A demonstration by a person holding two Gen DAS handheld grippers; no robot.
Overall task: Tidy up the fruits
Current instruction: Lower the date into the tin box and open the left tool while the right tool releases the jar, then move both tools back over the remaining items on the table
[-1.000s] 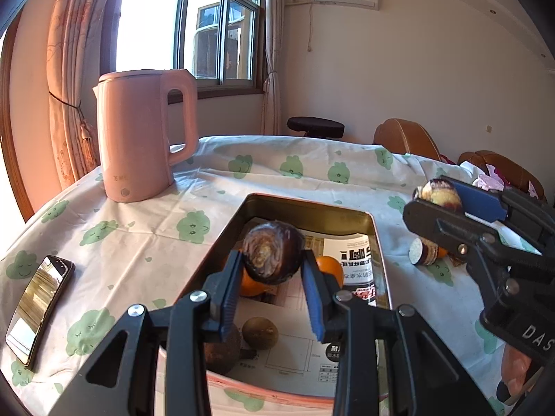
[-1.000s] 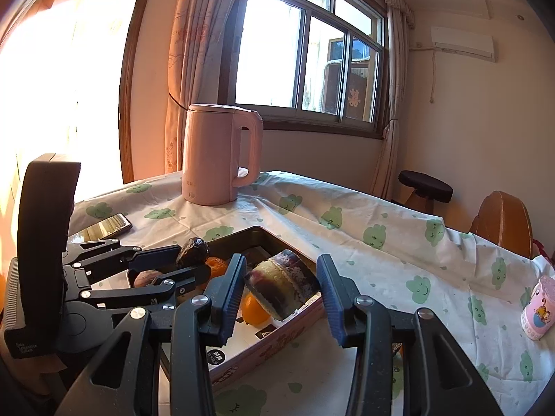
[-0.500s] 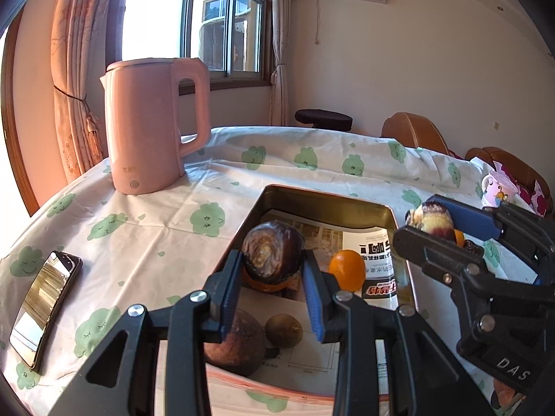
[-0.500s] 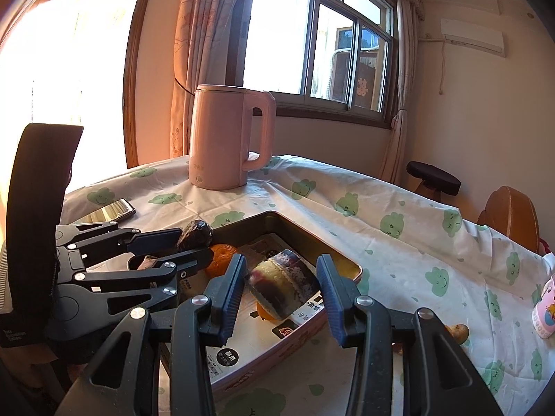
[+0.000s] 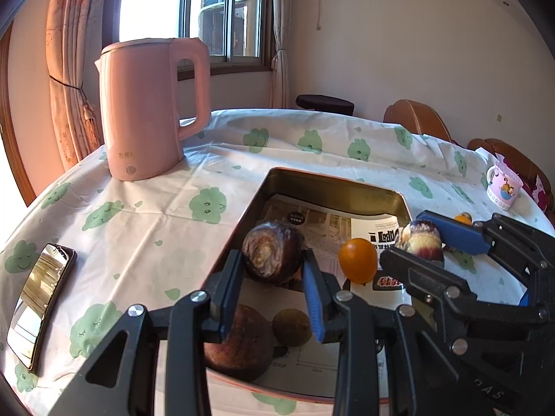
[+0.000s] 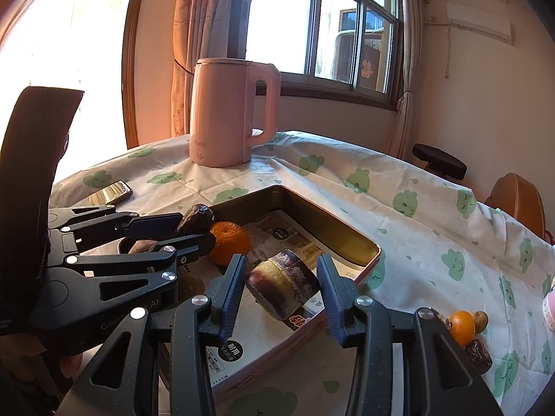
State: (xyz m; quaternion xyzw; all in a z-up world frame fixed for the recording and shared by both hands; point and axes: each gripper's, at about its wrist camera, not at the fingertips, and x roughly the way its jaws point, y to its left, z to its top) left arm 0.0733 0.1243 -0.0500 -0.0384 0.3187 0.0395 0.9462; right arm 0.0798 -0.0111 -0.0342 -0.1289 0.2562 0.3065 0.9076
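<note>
Gripping dark round fruit [image 5: 274, 256]: left gripper [image 5: 274, 277], above tin tray [image 5: 333, 187]; right gripper [image 6: 282, 287] pinching purple-banded fruit [image 6: 282, 284]; orange [image 5: 358, 260] inside tray.

Tray [image 5: 333, 187]: metal, inner walls a dull brassy sheen, floor lined with printed paper [image 5: 350, 232]. Tablecloth [image 5: 166, 208]: thin matt cloth, creased, with printed green figures. Kettle [image 5: 145, 111]: smooth pink plastic, satin finish. Phone [image 5: 38, 305]: glossy, mirror-like face. Left gripper [image 5: 272, 277]: matt black plastic, ribbed blue pads, bright metal screw heads. Orange fruit [image 5: 358, 260]: smooth, shiny skin. Brown fruit [image 5: 239, 343]: rough, dull skin.
</note>
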